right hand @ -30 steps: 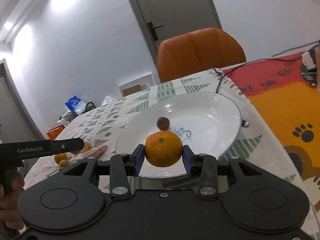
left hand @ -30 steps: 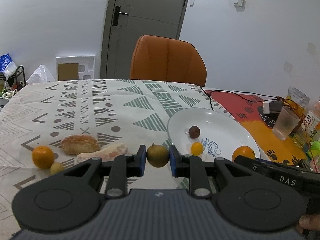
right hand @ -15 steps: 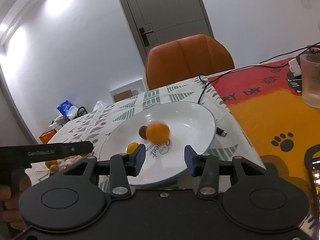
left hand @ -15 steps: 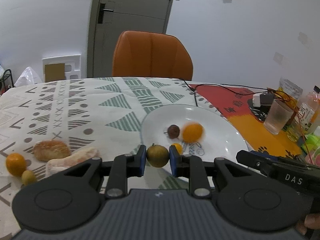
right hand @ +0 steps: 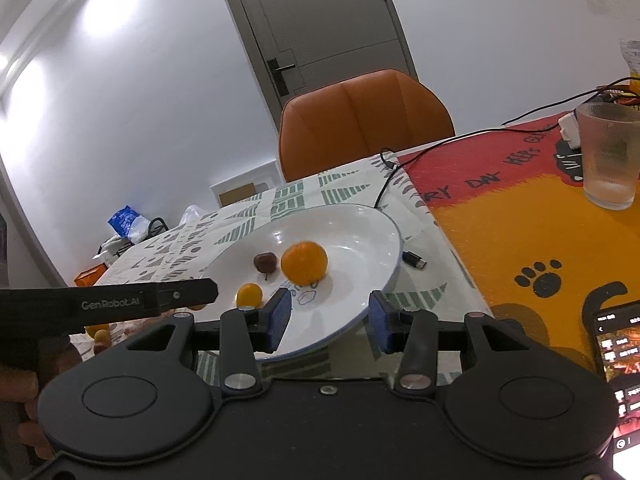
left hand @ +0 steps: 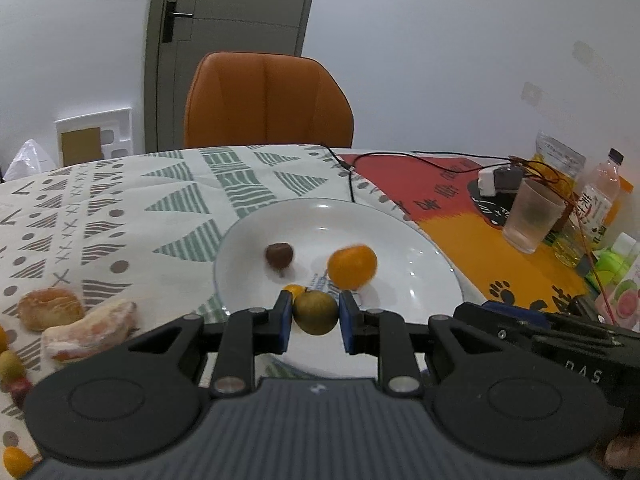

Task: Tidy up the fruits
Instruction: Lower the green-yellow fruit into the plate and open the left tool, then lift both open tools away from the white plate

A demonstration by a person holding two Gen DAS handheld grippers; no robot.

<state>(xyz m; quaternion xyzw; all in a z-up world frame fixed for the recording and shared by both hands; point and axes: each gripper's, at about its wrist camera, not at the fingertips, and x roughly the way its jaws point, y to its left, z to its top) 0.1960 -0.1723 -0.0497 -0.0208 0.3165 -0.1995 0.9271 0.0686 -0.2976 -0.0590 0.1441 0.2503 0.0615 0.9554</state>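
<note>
Left wrist view: left gripper [left hand: 315, 317] clamped on a round olive-brown fruit [left hand: 315, 312], held over the near rim of the wide white ceramic plate [left hand: 420, 296]. On the plate: a round orange mandarin [left hand: 352, 266], a small dark brown fruit with a stem [left hand: 279, 256], and a small yellow-orange fruit [left hand: 294, 290] mostly hidden behind the held one. Left of the plate, on a white tablecloth with green triangles and grey marks [left hand: 120, 216], lie a browned bread roll [left hand: 50, 309] and a pale pink-orange peeled segment [left hand: 90, 330]; more small fruits are cut off at the left edge. Black cable [left hand: 352, 178] runs past the plate's far rim. To the right, a red and orange paw-print mat [left hand: 460, 240] carries a frosted plastic cup [left hand: 530, 216], bottles and packets, partly cropped. Orange padded chair [left hand: 268, 100], grey door [left hand: 232, 40] and white walls behind.

Right wrist view: right gripper [right hand: 329, 320] spread wide, nothing between its blue pads, hovering at the plate's near rim. The left tool's black body blocks the table at lower left. A lit phone screen [right hand: 618, 356] is cut off at the right edge.
</note>
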